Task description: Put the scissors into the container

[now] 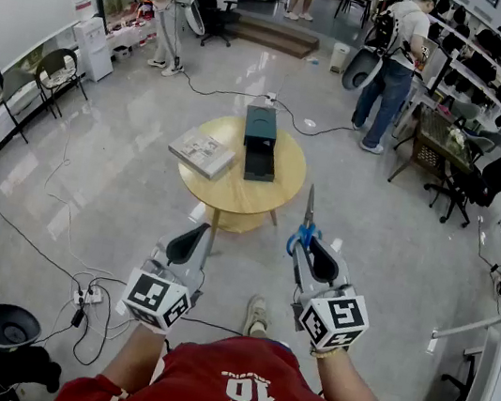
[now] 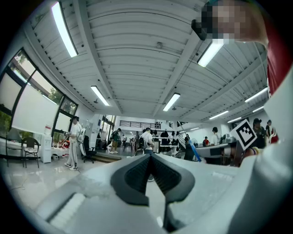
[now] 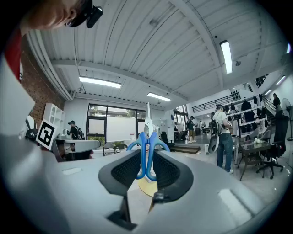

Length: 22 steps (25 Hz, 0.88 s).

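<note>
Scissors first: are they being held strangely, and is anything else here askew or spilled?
Nothing stands out. The scissors are closed, their blue handles pinched in the right gripper's jaws, blades pointing straight ahead. The container rests flat on the table, and nothing is spilled.

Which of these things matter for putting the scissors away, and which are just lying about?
In the job: scissors, held in the right hand-held gripper; black container on the round wooden table.
Just lying about: flat grey packet beside the container; power strip and cables on the floor.
</note>
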Available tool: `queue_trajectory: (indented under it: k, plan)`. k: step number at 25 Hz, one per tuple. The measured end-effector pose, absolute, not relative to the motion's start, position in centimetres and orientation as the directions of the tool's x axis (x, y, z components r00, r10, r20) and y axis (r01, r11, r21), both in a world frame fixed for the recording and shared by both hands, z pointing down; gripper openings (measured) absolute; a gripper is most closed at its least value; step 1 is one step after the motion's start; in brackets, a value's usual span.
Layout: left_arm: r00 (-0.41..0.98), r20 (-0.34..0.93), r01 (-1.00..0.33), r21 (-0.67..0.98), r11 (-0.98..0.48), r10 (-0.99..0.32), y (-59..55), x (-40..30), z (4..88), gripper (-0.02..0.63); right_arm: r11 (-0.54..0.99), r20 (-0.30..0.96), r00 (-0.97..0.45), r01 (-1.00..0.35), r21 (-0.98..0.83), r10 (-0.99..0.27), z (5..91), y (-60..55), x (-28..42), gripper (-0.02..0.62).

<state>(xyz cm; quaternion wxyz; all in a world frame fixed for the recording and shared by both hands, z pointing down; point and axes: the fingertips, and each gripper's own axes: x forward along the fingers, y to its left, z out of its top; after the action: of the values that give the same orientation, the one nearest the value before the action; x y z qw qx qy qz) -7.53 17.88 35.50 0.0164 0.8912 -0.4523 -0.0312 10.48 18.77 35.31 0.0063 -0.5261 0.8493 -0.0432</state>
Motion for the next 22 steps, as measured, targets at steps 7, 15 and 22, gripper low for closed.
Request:
queue_trajectory:
  k: [7, 15, 22]
  plan:
    - [0.595, -0.047, -0.800, 0.060, -0.597, -0.802, 17.87, -7.85, 35.61, 0.003, 0.447, 0.027, -0.450, -0.891, -0.076, -0.892, 35.16, 18.96, 9.89, 0.087]
    - [0.601, -0.053, -0.794, 0.070, -0.603, -0.797, 17.40, -7.71, 35.61, 0.002, 0.449, 0.030, -0.452, -0.891, -0.058, -0.892, 34.95, 18.84, 9.54, 0.086]
    - [0.605, -0.053, -0.791, 0.078, -0.607, -0.795, 17.33, -7.61, 35.95, 0.002, 0.453, 0.018, -0.456, -0.888, -0.074, -0.890, 34.95, 18.49, 9.49, 0.087]
